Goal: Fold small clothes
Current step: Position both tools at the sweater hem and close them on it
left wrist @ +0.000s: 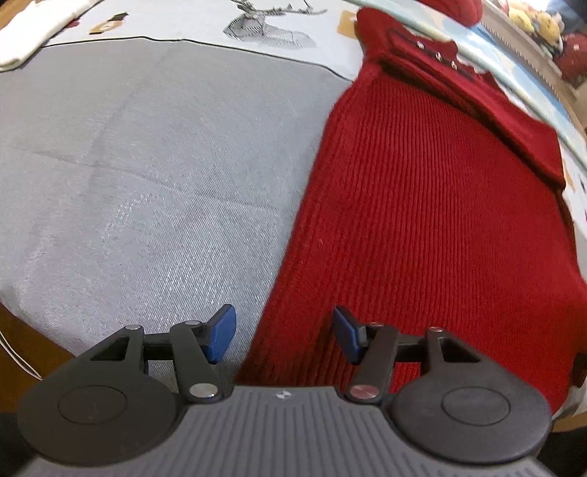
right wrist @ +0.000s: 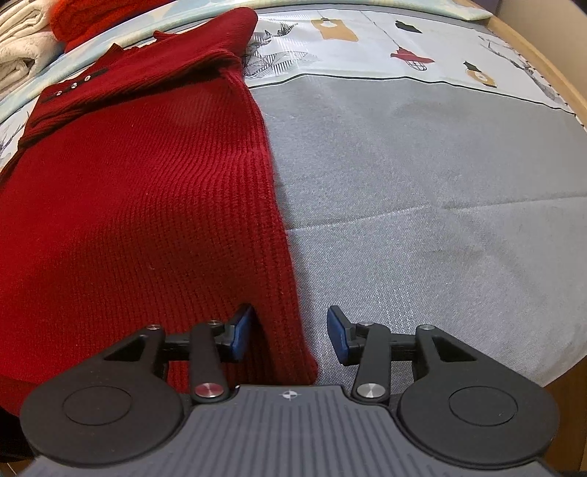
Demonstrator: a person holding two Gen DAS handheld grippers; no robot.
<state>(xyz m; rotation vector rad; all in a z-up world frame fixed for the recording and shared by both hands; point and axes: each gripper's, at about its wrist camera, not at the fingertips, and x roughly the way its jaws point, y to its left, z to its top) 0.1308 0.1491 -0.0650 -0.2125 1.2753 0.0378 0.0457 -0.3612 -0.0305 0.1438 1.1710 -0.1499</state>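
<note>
A dark red ribbed knit sweater [left wrist: 422, 205] lies flat on the grey cloth [left wrist: 146, 165], sleeves folded in across its upper part, collar with small buttons at the far end. My left gripper [left wrist: 284, 334] is open, its jaws straddling the sweater's left bottom edge. The same sweater fills the left half of the right wrist view [right wrist: 139, 190]. My right gripper [right wrist: 290, 334] is open, its jaws either side of the sweater's right bottom corner, left pad [right wrist: 242, 334] over the knit. Neither holds anything.
The grey cloth [right wrist: 422, 201] has a printed border with a deer and figures [left wrist: 264, 25]. Folded white clothes [right wrist: 18, 55] and another red garment [right wrist: 84, 18] lie beyond the sweater. The wooden table edge [right wrist: 561, 84] curves along the right.
</note>
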